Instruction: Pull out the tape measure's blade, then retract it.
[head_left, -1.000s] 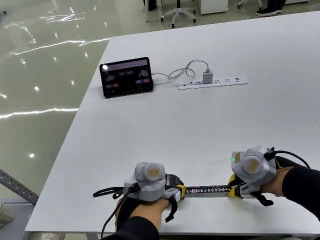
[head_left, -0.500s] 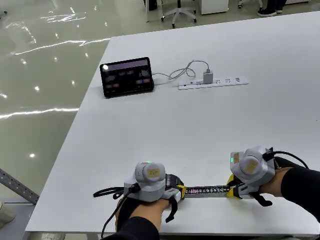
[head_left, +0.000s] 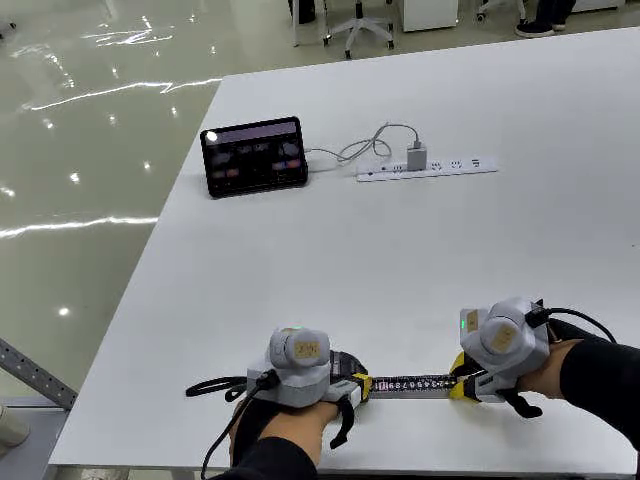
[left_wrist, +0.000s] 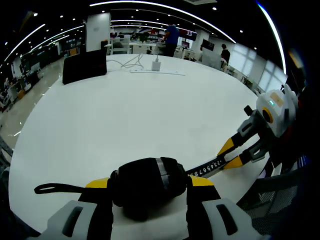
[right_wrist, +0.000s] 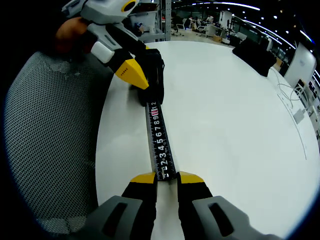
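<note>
A black tape measure case (head_left: 343, 362) rests on the white table (head_left: 400, 260) near its front edge, and my left gripper (head_left: 352, 378) is shut on it. In the left gripper view the case (left_wrist: 145, 192) sits between the yellow-tipped jaws of the left gripper (left_wrist: 148, 182). A short length of blade (head_left: 410, 383) runs right from the case. My right gripper (head_left: 458, 386) is shut on the blade's end. In the right gripper view the numbered blade (right_wrist: 159, 135) leads from my right gripper (right_wrist: 167, 178) up to the case (right_wrist: 152, 70).
A dark tablet (head_left: 253, 155) stands at the table's far left. A white power strip (head_left: 428, 168) with a charger and cable lies beside it. A grey mesh chair seat (right_wrist: 50, 140) is just off the table's front edge, and an office chair (head_left: 358, 20) stands beyond the table.
My right gripper has moved slightly left toward the case, and the exposed blade is a little shorter. The left gripper and case have stayed put.
</note>
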